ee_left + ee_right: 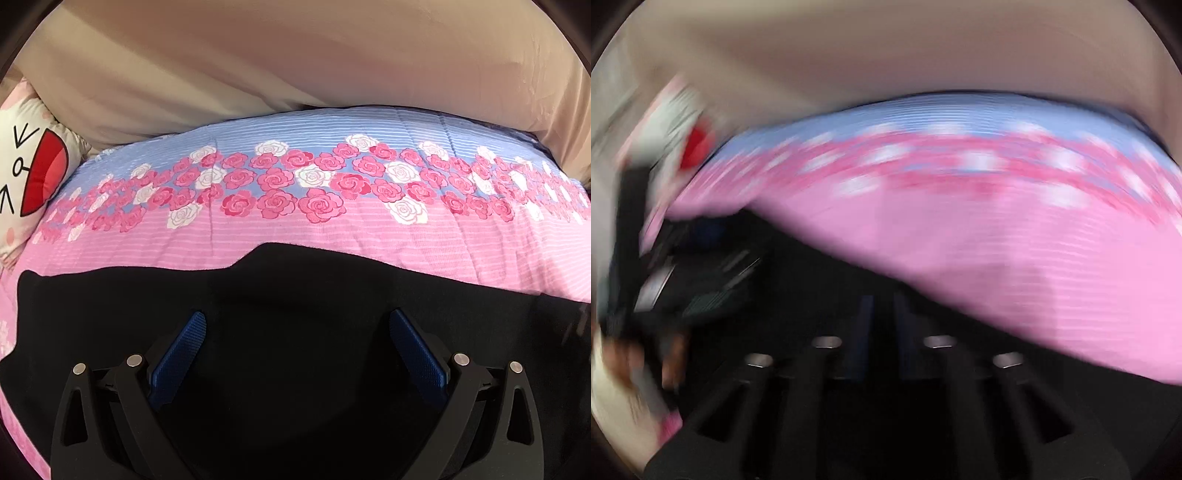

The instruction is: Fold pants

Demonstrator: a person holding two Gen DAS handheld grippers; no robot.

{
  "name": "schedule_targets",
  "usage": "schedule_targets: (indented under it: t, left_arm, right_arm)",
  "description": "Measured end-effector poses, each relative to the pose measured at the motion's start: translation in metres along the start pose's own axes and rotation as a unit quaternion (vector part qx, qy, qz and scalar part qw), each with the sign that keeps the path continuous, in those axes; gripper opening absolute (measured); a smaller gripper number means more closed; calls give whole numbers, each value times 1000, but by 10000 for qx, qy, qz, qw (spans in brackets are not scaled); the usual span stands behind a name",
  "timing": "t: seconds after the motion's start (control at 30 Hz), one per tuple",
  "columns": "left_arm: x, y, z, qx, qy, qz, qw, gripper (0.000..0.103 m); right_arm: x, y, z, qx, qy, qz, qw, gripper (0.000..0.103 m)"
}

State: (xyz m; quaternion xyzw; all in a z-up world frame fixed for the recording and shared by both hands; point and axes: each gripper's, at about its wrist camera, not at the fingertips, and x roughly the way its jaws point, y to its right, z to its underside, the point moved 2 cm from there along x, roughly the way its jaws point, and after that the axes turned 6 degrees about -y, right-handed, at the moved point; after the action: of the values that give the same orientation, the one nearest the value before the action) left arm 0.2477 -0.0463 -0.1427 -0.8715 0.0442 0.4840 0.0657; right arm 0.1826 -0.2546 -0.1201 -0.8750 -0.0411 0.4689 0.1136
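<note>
Left claw (297,321): jaws wide, empty, hovering over the black pants (295,295), which lie spread along the near edge of the bed (480,251), long axis left to right. Right view is blurred; your right claw (879,306) looks narrow, nearly closed, cloth between not confirmable. Pants lie directly below both claws. Cartoon pillow (33,173) at the bed's left edge, clear of the fold path.

No readable text; pillow (26,177) shows only cartoon marks.
</note>
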Motion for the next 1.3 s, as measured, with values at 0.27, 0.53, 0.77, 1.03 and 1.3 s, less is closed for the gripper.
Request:
schedule_targets:
  t: [0.27,0.53,0.77,1.03,1.3]
  left_arm:
    - [0,1,1,31,20,-52,10000,98]
    - [-5,8,4,134,105,-336,9993,98]
    - [-75,55,32,411,776,-432,9952,98]
    - [-102,153,68,1468,793,-127,9859,98]
    - [-114,168,95,1647,645,-6,9842,98]
  right_arm:
    - [-55,111,44,844,228,59,9962,9]
    - [-160,275,146,2282,676,1543,9589,13]
    - [-207,258,159,2069,1019,1300,9643,19]
    - [-133,260,98,1343,583,1599,9762,21]
    - [-236,293,188,2366,1436,1964,9407,41]
